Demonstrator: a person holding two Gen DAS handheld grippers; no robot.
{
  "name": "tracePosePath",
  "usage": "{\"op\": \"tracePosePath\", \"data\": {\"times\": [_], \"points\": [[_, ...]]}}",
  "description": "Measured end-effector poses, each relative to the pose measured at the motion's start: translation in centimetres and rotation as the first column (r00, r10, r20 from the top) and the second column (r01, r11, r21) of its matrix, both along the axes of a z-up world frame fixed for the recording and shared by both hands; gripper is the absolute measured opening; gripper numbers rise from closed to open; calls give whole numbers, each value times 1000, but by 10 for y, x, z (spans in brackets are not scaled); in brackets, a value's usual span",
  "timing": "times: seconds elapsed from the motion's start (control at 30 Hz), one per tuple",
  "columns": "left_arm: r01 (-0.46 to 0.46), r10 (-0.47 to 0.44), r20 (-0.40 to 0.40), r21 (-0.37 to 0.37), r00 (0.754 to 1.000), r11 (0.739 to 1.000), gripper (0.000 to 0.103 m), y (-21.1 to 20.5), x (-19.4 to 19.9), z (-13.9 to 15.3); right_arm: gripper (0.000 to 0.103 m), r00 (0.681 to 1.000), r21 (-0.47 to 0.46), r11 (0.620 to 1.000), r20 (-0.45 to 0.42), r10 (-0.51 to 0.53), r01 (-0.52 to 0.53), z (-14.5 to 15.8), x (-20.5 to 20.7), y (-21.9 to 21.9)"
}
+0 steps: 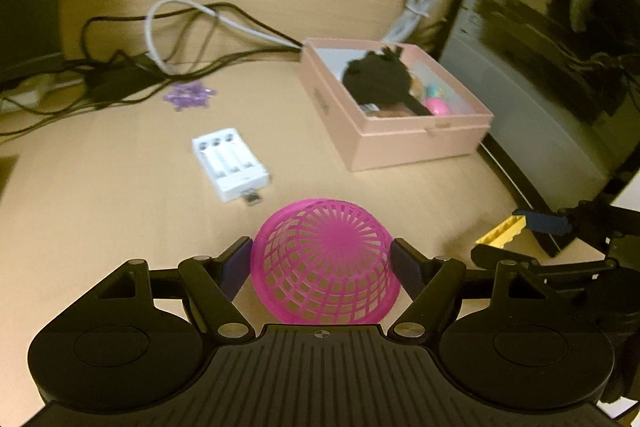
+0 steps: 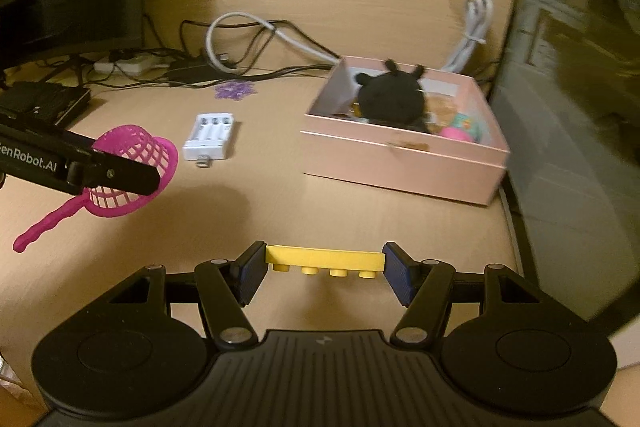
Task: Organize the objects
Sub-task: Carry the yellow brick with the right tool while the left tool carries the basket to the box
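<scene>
Magenta strainer: I had the plastic mesh strainer (image 1: pixel 324 259) pinched across its bowl by the left gripper (image 1: pixel 322 263), raised off the table (image 1: pixel 120 227), handle trailing down in the right view.
Left fingers: they stood moderately apart, closed against the bowl's two sides.
Yellow brick: I held the flat studded brick (image 2: pixel 324 261) end to end in the right gripper (image 2: pixel 324 265), studs facing down, also above the table.
Right fingers: they stood fairly wide, pressed on the brick's short ends.
Slip risk, strainer: I judged the thin mesh could flex or pop out, since the pads (image 1: pixel 404 267) met a curved, springy wall.
Slip risk, brick: I judged it could pivot and drop, as only its narrow ends were clamped.
Collision risk: both grippers sat close on the right side, so I thought they could knock together heading for one box.
Pink box: the open box (image 1: pixel 404 143) lay ahead on the table, well apart from both held things.
In the way: a black plush toy (image 2: pixel 390 99) filled much of the box, with small colourful items beside it, leaving little room.
Around: a white battery charger (image 1: pixel 230 165), purple bits (image 1: pixel 188 95) and tangled cables (image 1: pixel 180 39) lay left of the box.
</scene>
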State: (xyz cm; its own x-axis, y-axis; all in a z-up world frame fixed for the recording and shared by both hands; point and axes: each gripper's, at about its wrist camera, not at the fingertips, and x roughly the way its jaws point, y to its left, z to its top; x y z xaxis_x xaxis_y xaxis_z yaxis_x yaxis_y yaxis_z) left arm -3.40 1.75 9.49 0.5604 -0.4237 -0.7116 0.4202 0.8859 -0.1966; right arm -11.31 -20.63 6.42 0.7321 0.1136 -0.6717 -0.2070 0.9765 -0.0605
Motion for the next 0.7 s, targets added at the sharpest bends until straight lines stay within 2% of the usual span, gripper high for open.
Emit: {"op": "tracePosePath", "data": {"times": [0.2, 0.43, 0.63, 0.7], "points": [[43, -43, -19, 2, 999, 999, 80, -13, 2, -6, 63, 997, 0, 997, -16, -73, 73, -6, -7, -14], [89, -88, -22, 3, 996, 996, 80, -28, 4, -7, 63, 994, -11, 994, -4, -108, 108, -5, -21, -21], [108, -104, 54, -70, 993, 992, 80, -45, 23, 17, 63, 990, 0, 990, 20, -141, 141, 2, -29, -29], [133, -124, 107, -80, 987, 988, 80, -57, 36, 30, 63, 988, 8, 989, 21, -150, 150, 4, -30, -33]]}}
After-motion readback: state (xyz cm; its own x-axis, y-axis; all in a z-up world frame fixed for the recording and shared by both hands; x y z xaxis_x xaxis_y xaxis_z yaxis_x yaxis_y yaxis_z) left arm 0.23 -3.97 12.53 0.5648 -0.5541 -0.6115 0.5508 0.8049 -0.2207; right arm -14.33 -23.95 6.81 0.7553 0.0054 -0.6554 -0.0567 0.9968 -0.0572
